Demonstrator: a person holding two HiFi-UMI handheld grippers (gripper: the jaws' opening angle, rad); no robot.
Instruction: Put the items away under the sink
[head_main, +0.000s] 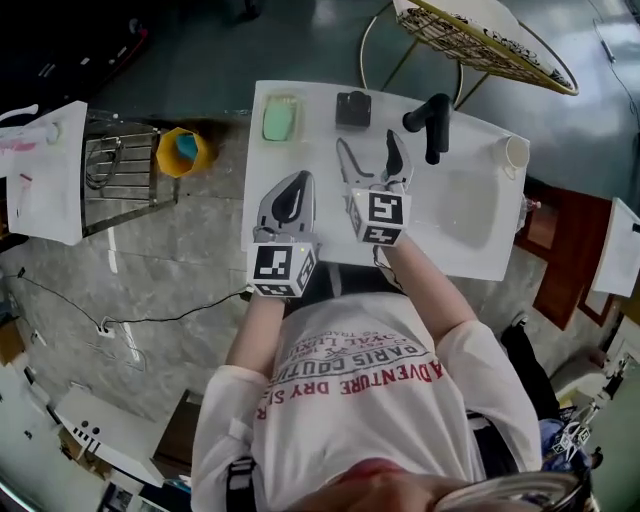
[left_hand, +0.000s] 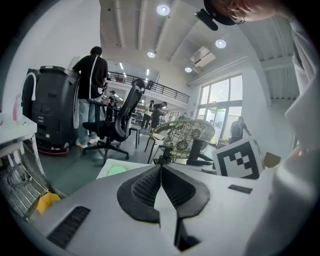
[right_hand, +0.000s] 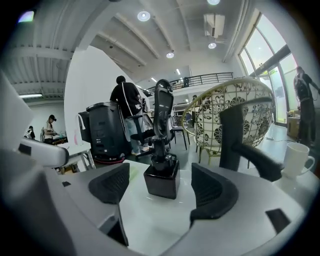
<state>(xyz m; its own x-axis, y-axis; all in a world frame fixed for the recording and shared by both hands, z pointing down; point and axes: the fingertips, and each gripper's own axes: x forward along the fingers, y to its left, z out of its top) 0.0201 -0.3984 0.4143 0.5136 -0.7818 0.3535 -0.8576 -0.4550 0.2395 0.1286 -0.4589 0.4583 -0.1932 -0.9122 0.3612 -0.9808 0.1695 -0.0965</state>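
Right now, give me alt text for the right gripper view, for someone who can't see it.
The right gripper has its jaws open, framing a small black square container that stands ahead of them, untouched, on a white sink counter. A black faucet and a white mug stand to the right, with a wicker chair behind.

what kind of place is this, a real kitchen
Probably not: it looks like a mock-up sink unit in an open office or lab hall. A lone white sink top with black tap, an office chair, a mezzanine railing.
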